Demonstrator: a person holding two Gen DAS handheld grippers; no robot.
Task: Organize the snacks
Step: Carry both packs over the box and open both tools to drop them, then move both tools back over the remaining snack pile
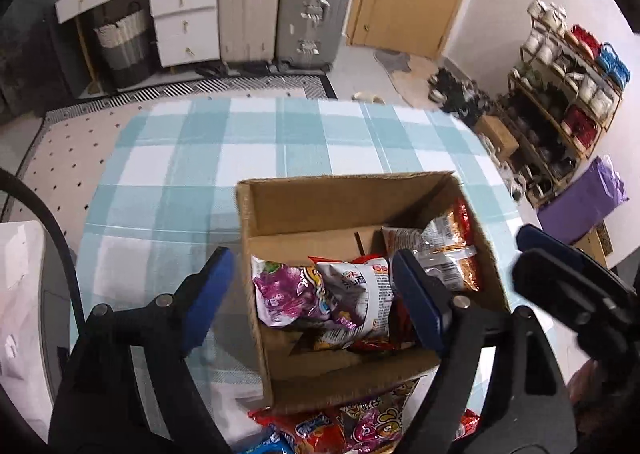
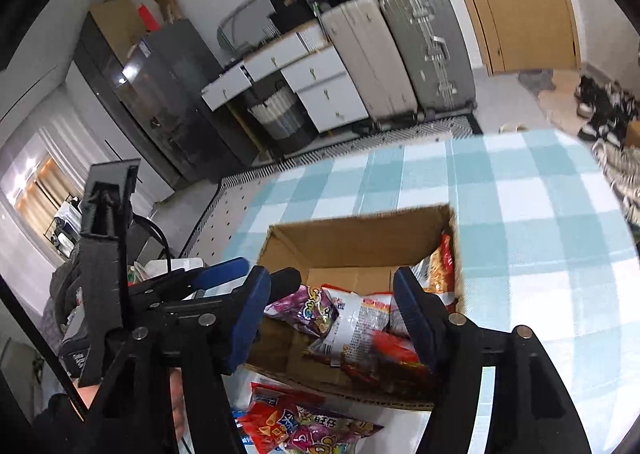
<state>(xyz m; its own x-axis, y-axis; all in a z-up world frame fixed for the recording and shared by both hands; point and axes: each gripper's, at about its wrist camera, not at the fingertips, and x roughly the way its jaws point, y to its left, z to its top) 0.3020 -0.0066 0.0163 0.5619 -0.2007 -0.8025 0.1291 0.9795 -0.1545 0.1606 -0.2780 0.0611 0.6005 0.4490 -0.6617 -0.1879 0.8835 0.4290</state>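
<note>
Two grippers: both poised over one cardboard box (image 1: 360, 382), jaws apart, nothing between the pads.
Left gripper (image 1: 312, 294): spread wide; one finger outside the box's left wall, the other over its interior.
Right gripper (image 2: 332, 314): spread wide above the packets inside the box.
Packed snacks (image 1: 320, 294): several packets lie loose in the box, a purple one and a white one uppermost, orange-red ones against the far right wall.
Unpacked snacks (image 2: 304, 430): red and pink packets on the checked tablecloth (image 1: 180, 158), just beside the box's near wall, below both grippers.
Progress: judged partway; these outside packets remain.
</note>
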